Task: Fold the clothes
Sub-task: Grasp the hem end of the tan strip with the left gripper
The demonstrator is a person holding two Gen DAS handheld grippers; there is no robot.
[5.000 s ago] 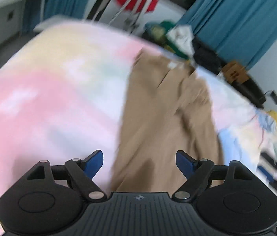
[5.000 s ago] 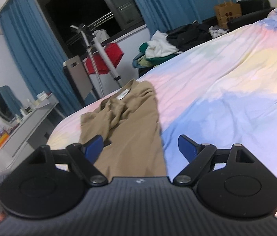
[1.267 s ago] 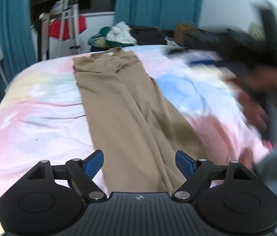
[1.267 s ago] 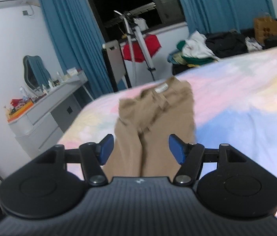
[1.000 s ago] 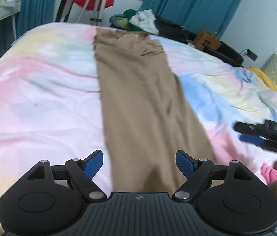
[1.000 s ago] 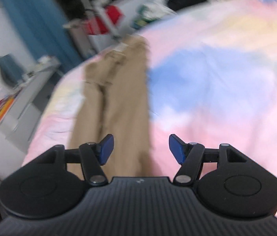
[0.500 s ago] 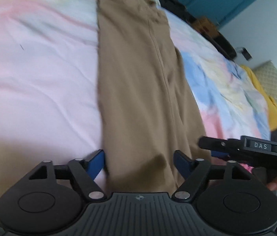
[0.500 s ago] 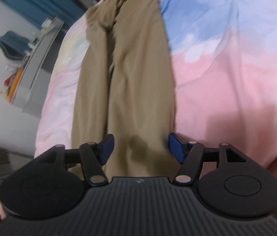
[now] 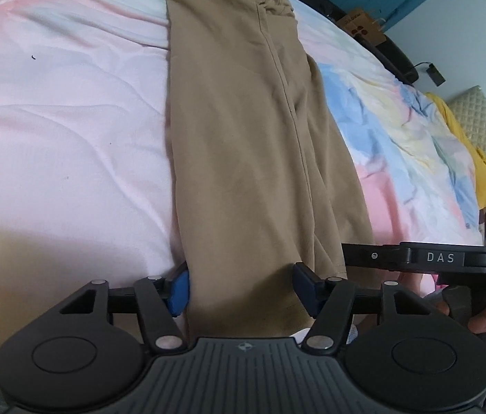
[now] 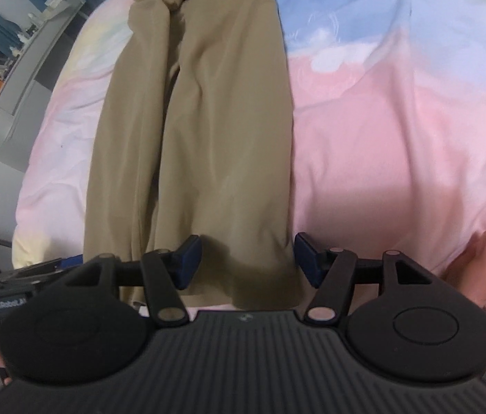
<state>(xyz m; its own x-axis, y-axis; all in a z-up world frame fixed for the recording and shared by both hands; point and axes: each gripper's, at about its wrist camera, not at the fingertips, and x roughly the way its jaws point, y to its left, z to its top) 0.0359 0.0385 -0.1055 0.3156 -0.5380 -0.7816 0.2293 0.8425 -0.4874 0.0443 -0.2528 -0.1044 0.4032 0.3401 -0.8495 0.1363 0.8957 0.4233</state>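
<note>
Jaws apart, both grippers, apparently astride tan trousers' (image 9: pixel 250 131) hems.

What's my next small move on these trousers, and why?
Probably close both sets of jaws on the hem of the tan trousers: the left gripper and right gripper are open, straddling the leg ends on the bedsheet.
</note>
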